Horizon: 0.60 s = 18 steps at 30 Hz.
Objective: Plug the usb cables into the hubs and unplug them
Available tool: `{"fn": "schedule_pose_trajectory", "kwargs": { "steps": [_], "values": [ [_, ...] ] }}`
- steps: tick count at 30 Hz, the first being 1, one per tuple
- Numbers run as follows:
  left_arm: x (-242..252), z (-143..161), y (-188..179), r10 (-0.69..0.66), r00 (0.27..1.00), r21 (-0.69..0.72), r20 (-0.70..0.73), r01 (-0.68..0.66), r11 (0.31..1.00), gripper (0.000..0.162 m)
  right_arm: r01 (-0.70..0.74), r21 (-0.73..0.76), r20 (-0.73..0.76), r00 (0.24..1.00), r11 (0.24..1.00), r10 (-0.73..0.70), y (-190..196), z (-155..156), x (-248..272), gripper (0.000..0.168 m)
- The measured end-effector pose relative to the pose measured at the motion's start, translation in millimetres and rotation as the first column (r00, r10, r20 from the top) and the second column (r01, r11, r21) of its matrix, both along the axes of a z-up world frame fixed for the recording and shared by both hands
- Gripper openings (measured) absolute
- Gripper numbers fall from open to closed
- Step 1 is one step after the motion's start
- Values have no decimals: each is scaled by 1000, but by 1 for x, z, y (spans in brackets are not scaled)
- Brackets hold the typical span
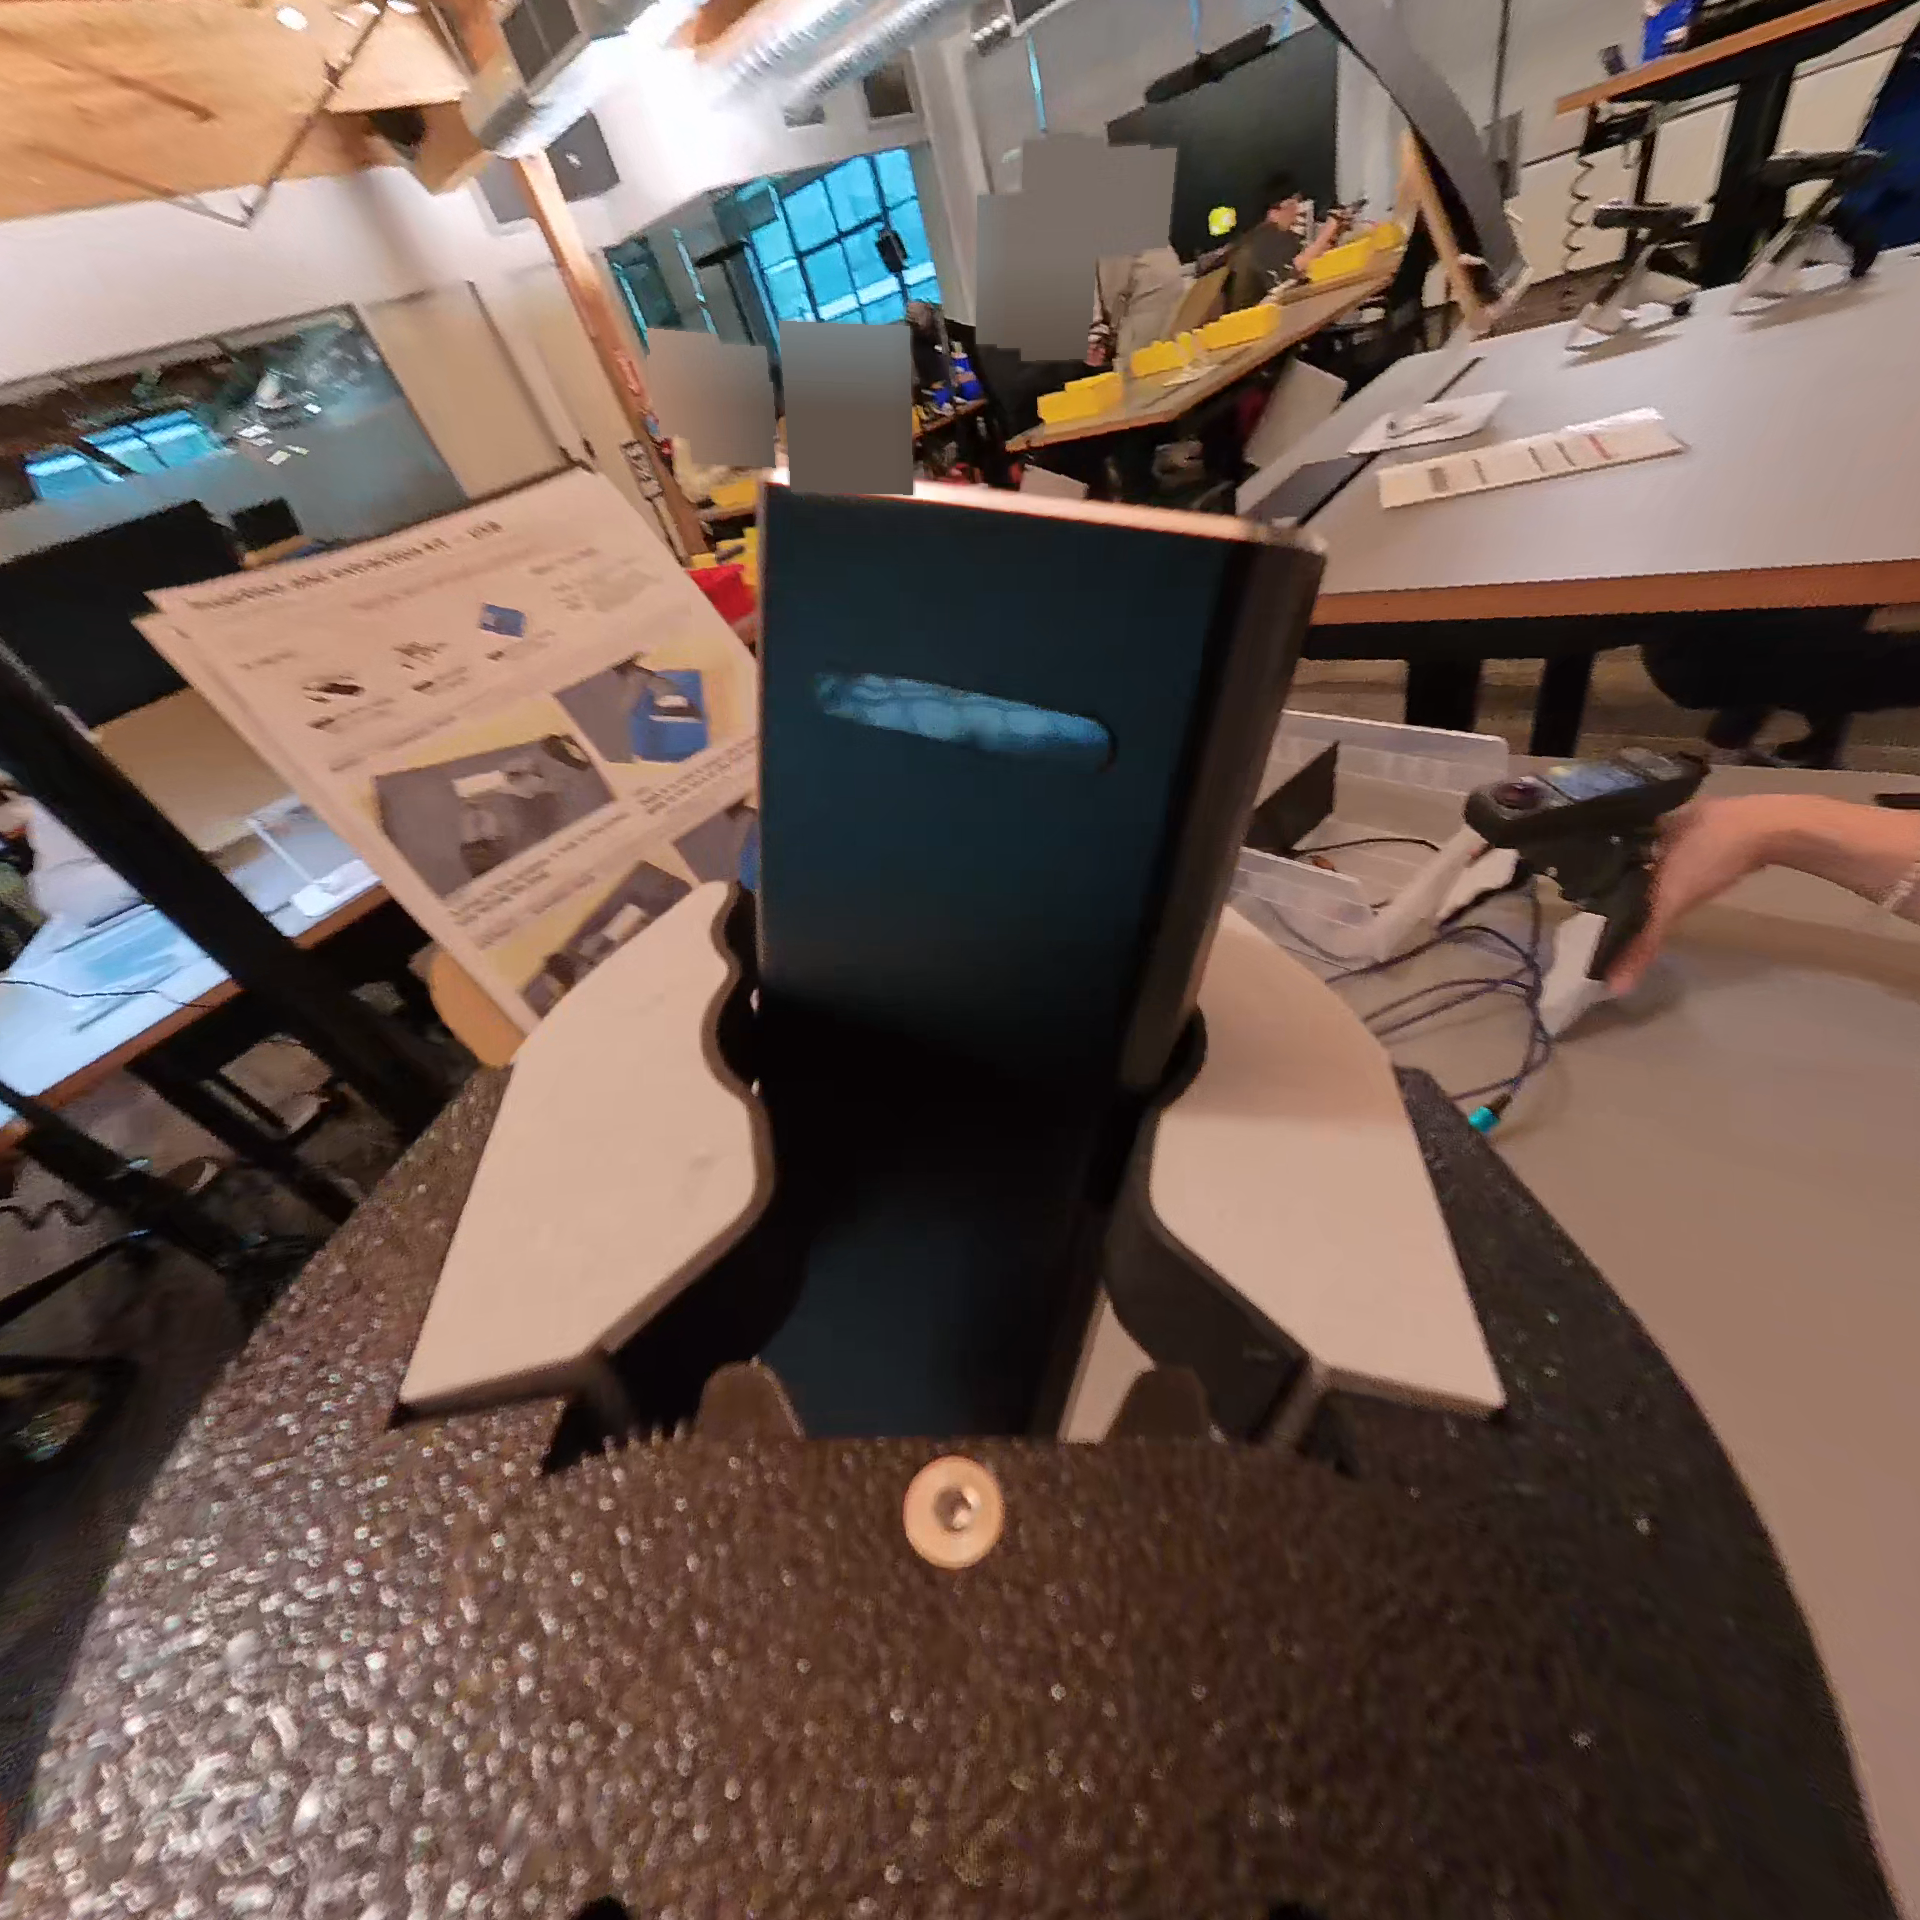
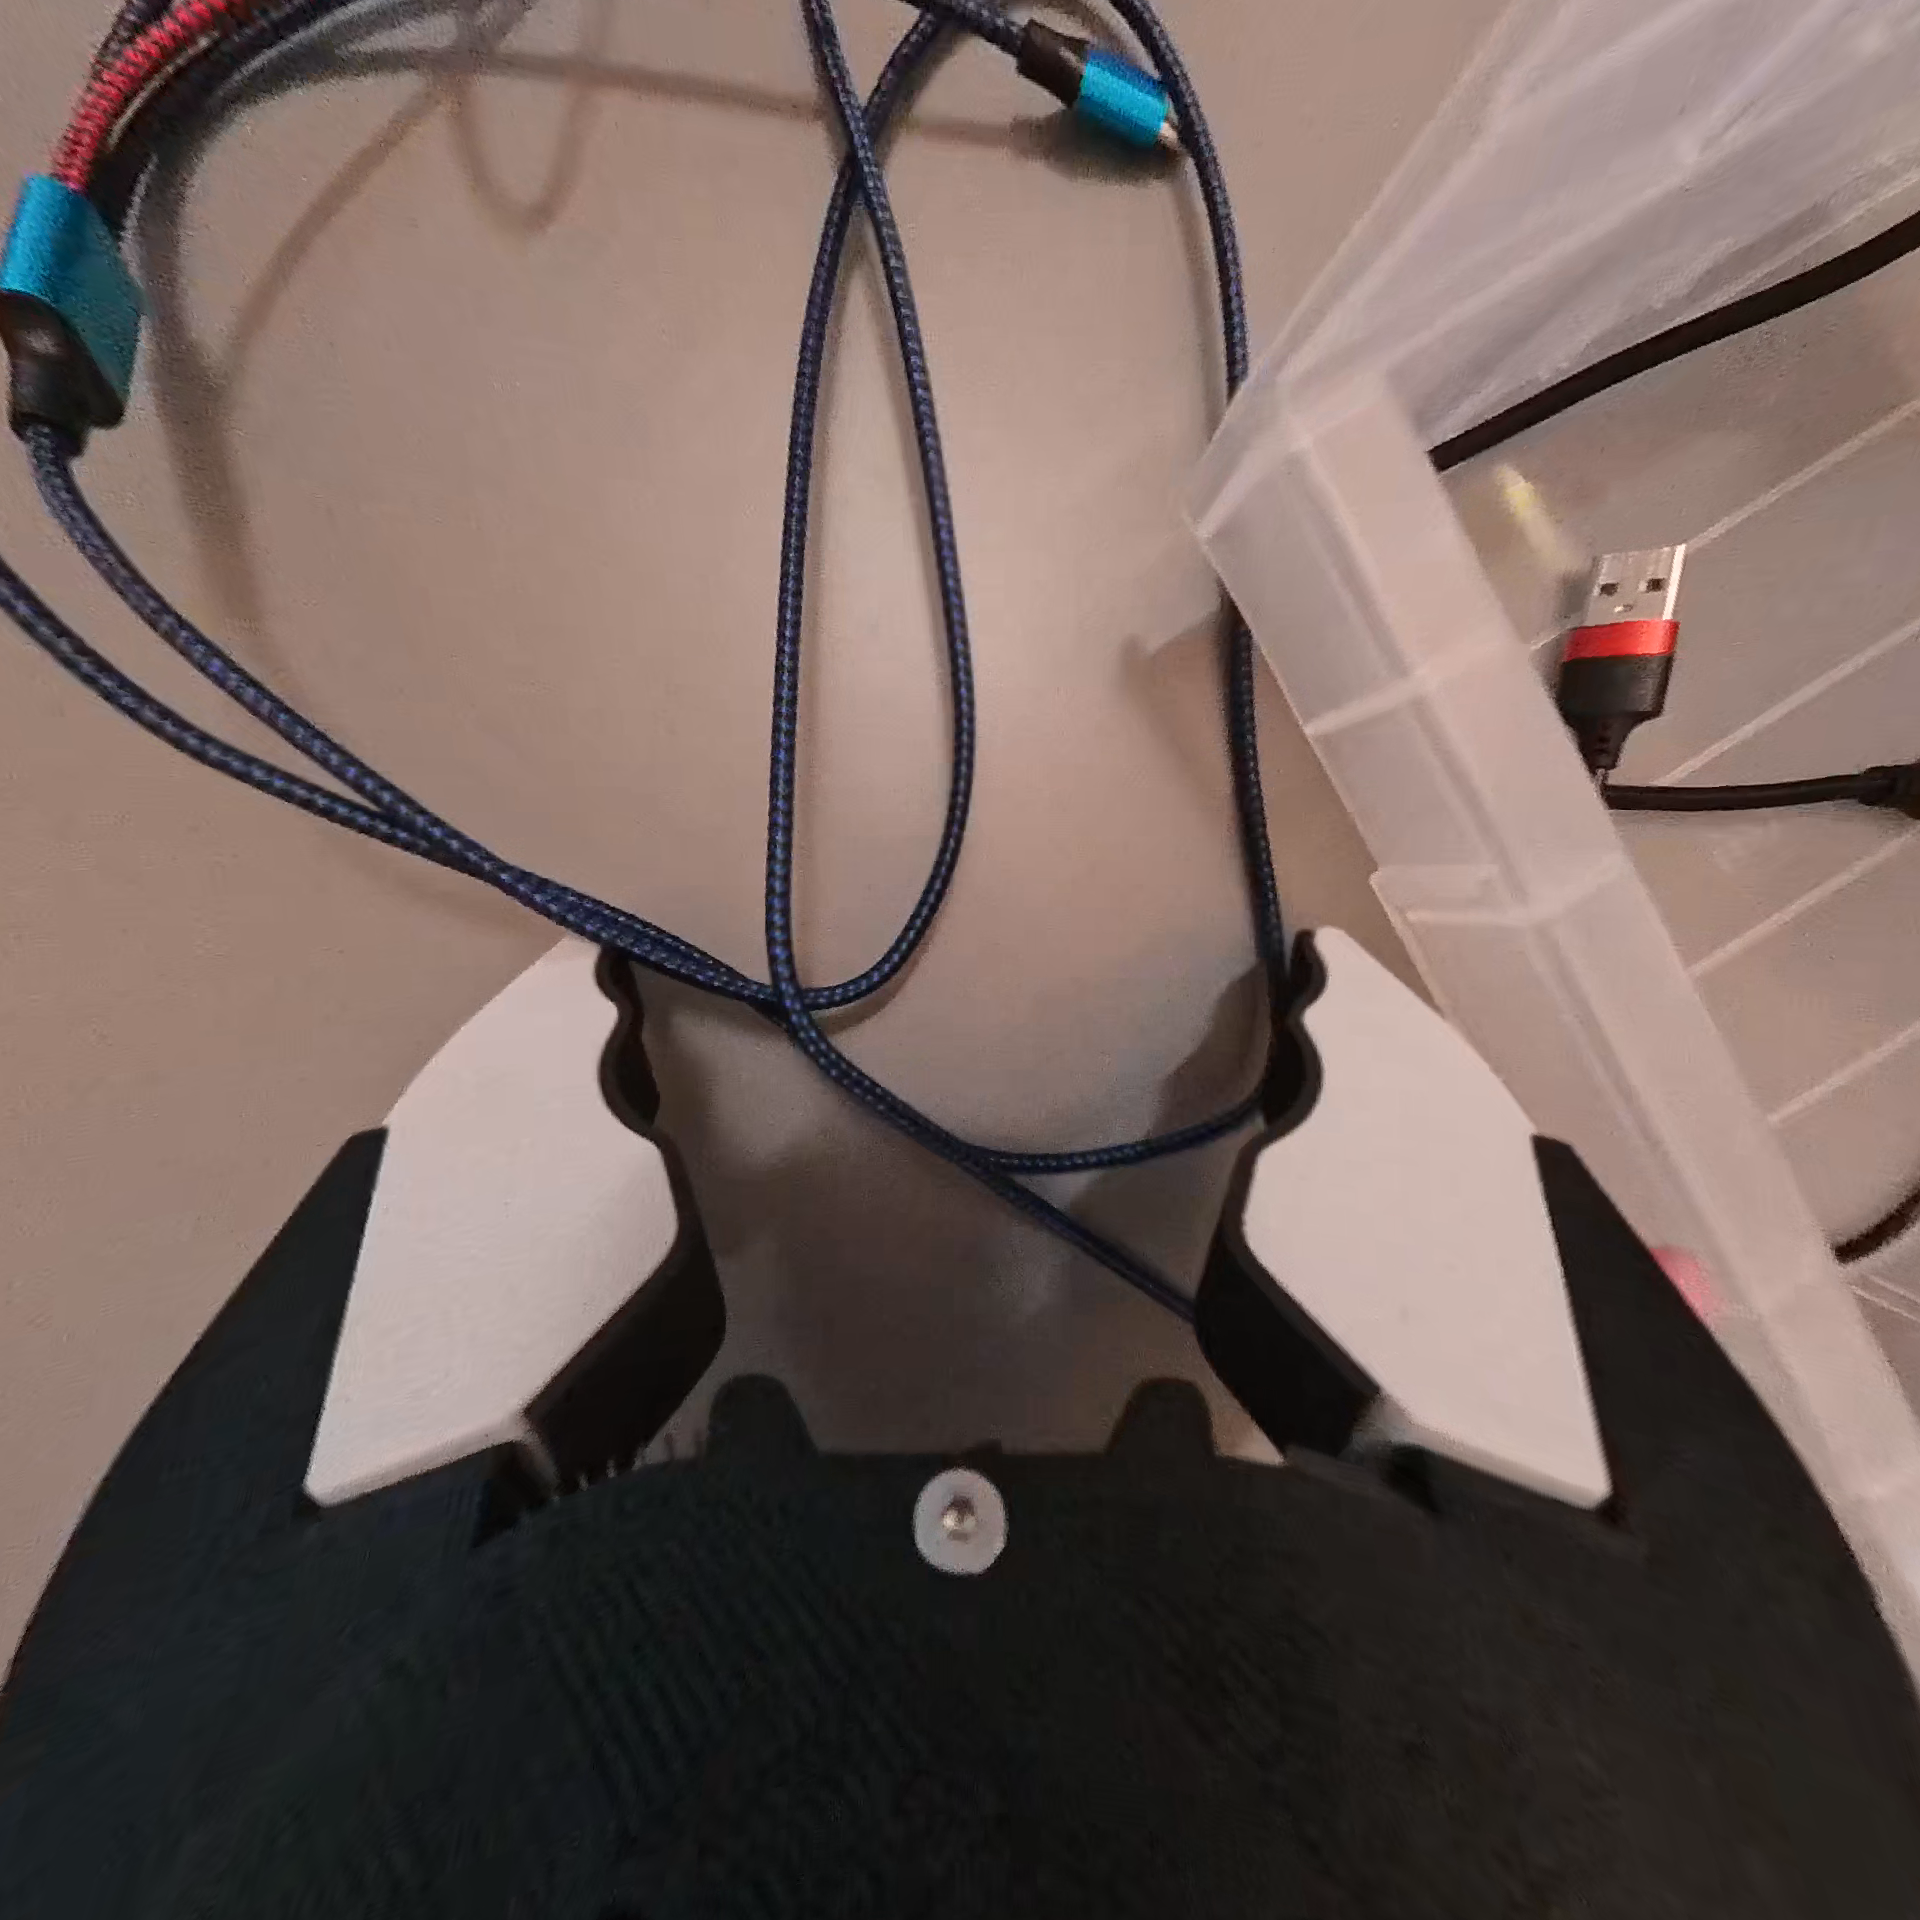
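Two tools, left tool (image 1: pixel 961 997) pinching dark box (image 1: pixel 997 790), right tool (image 2: pixel 961 1039) spread over blue cables (image 2: pixel 883 644).

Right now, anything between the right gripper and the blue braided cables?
Nothing visible. The right gripper is open just above the table, and loops of the blue braided cables already run between its fingers. The clear plastic bin sits beside its right finger, not in the path.

A printed instruction sheet (image 1: pixel 457 727) is propped at the left tabletop edge. Yellow bins (image 1: pixel 1081 400) are lined along a far bench, and paper strips (image 1: pixel 1527 457) are laid across a grey tabletop (image 1: pixel 1558 540).
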State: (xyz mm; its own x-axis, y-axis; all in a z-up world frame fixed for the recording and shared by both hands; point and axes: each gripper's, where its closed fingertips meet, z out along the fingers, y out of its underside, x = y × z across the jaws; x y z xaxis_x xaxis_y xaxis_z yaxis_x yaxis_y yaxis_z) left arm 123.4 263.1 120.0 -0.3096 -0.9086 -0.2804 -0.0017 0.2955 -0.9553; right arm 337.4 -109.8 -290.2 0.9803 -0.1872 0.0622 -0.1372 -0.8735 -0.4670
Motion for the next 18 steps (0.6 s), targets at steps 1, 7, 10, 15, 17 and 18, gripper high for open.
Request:
{"fn": "schedule_pose_trajectory", "kwargs": {
  "steps": [1, 7, 10, 15, 17, 18],
  "values": [
    [1, -7, -5, -16, 1000, -7, -12, 16, 1000, 73, 1, 1, 42, 999, 1000, -1, 0, 3, 3, 119],
    [3, -33, -22, -81, 995, -22, -55, 80, 997, 73, 53, 105, 8, 999, 993, -54, 5, 2, 7, 117],
    [5, -42, -26, -103, 992, -36, -70, 101, 994, 73, 79, 133, -40, 996, 988, -74, 7, -6, 6, 137],
    [5, -50, -28, -126, 989, -60, -83, 121, 991, 73, 71, 90, -50, 997, 993, -67, 8, -7, 0, 141],
    [4, -51, -28, -136, 987, -74, -82, 130, 989, 73, 67, 71, -53, 997, 995, -63, 8, -6, -4, 133],
    [3, -52, -28, -137, 987, -79, -82, 131, 988, 74, 53, 68, -53, 997, 996, -50, 9, -3, -8, 121]
  ]
}}
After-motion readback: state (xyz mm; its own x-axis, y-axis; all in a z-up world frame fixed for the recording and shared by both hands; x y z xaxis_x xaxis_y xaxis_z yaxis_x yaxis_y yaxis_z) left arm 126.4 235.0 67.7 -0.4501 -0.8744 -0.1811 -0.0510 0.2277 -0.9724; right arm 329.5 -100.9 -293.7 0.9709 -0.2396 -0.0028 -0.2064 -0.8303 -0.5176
